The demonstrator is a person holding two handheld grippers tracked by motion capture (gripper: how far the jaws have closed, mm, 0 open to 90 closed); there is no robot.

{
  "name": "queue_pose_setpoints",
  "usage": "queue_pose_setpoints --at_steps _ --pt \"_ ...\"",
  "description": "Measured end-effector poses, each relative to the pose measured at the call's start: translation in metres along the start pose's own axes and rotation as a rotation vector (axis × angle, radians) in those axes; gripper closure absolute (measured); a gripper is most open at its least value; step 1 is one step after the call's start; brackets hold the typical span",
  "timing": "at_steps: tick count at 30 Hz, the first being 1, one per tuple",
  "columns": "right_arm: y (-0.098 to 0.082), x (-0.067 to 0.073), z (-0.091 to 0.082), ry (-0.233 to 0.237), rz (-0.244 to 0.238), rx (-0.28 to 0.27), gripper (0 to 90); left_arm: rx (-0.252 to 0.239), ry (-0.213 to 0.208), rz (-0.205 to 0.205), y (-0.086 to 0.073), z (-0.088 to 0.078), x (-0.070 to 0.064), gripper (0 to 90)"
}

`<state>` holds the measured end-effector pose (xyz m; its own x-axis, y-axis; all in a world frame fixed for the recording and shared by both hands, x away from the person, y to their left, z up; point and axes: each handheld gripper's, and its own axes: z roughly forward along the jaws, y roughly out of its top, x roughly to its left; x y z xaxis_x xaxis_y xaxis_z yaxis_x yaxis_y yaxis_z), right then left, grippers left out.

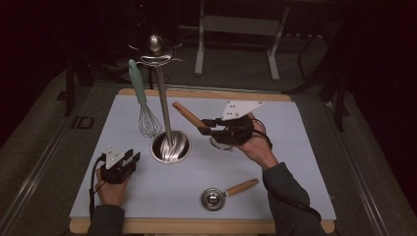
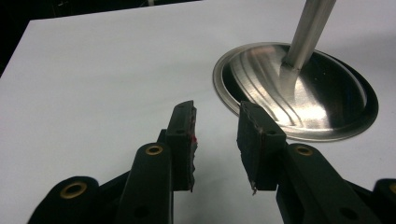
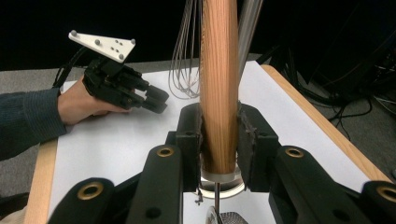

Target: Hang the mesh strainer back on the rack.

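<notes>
**No readable text on the table**

Scanning for lettering now, and nothing legible turns up. The wooden handle (image 3: 219, 88) is bare grain, with no brand or stamp. The metal stand base (image 2: 299, 93) carries only brushed swirls. The grey plate (image 3: 102, 44) has small holes but no numbers. The white mat (image 1: 295, 142) is unmarked. No labels, signs or digits can be read.

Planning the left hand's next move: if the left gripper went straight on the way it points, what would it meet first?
Probably the stand's round steel base. The left gripper is open and empty, and the base lies just ahead, slightly right of its line, with bare mat between.
</notes>
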<state>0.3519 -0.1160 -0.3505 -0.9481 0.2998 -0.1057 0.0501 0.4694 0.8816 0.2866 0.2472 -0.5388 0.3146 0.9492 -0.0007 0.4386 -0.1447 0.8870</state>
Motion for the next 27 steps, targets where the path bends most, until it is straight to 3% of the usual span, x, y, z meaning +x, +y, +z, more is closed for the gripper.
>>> queue_pose_setpoints --at_steps 27 --pt "0.015 0.001 -0.01 0.003 -0.02 -0.076 72.1 -0.006 0.001 -0.004 0.0 -0.001 0.0 67.7"
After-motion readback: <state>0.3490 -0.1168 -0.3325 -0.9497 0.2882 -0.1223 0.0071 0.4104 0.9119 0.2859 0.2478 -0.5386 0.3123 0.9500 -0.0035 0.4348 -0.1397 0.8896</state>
